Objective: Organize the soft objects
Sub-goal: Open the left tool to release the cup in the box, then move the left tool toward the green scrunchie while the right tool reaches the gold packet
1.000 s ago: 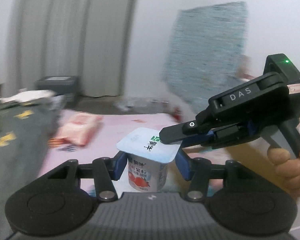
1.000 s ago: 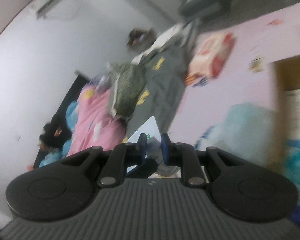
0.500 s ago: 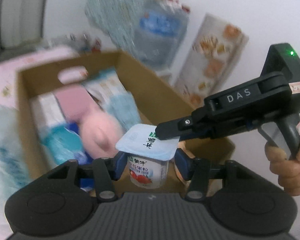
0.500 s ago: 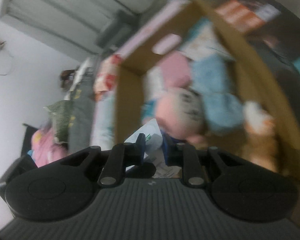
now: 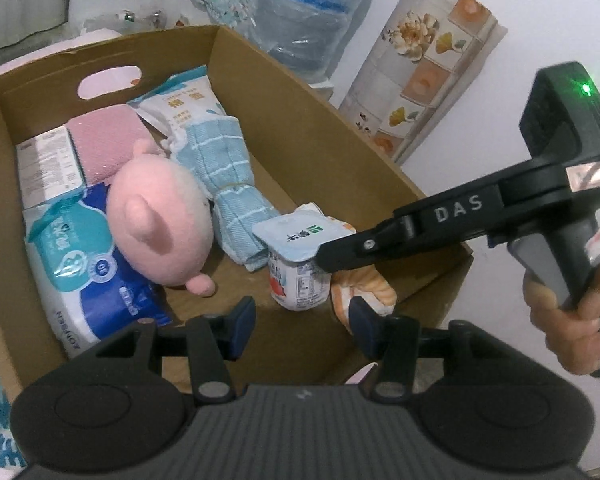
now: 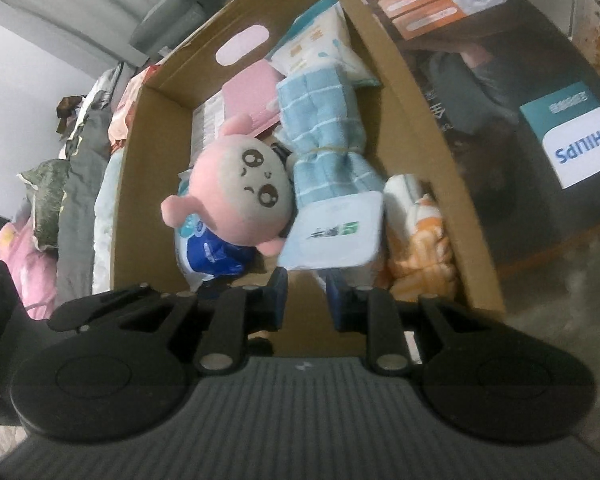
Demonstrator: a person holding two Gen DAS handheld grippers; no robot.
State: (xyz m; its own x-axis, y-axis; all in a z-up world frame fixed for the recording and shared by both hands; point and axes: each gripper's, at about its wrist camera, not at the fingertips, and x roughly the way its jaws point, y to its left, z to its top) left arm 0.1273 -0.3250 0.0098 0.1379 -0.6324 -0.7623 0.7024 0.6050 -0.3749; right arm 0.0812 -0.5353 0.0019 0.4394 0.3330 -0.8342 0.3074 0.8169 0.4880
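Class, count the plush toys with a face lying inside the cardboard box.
1. The pink plush toy lies in the middle of the cardboard box, beside the blue towel roll. Others may be hidden beneath.

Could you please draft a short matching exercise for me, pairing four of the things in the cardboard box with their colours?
Things:
1. plush toy
2. rolled towel
3. yogurt cup
4. folded cloth

Descriptions:
A. light blue with thin white checks, tied around the middle
B. white, with a pale blue foil lid
C. plain pink and flat, near the back wall with the handle hole
D. round pink head with small ears

Right pairs: 1-D, 2-A, 3-B, 4-C
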